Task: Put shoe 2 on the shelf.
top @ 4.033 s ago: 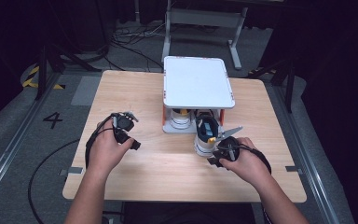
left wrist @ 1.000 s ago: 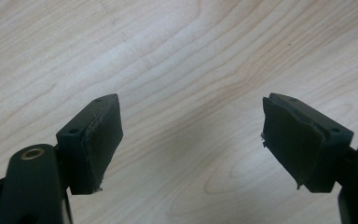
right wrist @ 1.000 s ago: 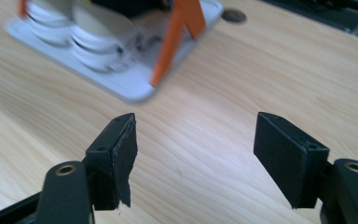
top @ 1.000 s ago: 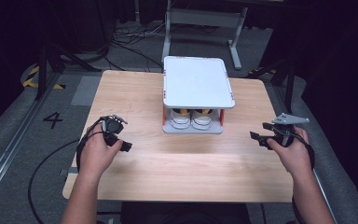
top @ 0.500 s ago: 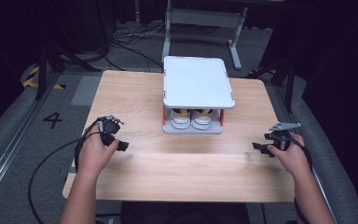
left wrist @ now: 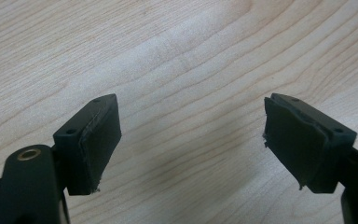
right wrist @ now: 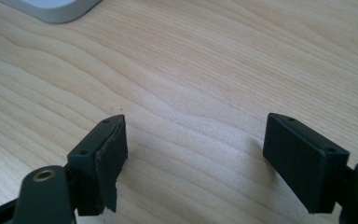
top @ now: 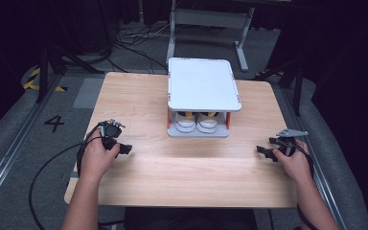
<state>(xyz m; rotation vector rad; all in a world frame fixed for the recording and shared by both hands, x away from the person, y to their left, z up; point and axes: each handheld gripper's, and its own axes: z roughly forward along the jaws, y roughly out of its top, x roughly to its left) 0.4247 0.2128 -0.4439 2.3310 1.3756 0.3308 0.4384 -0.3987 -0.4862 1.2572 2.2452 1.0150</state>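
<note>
A small white two-tier rack stands in the middle of the wooden table. On its lower shelf sits a pair of white shoes, side by side, toes toward me. My left gripper rests low at the table's left, open, with bare wood between its jaws. My right gripper rests at the table's right edge, also open over bare wood. A grey corner of the rack's base shows at the top left of the right gripper view.
Cables trail from both grippers off the table's sides. Beyond the far edge stand a grey metal stand and loose cables on the floor. A floor rail and a painted "4" lie to the left.
Four seconds ago the right gripper was at the rack's front with a shoe. It has since pulled away to the table's right edge. The left gripper drifted slightly left and toward me.
</note>
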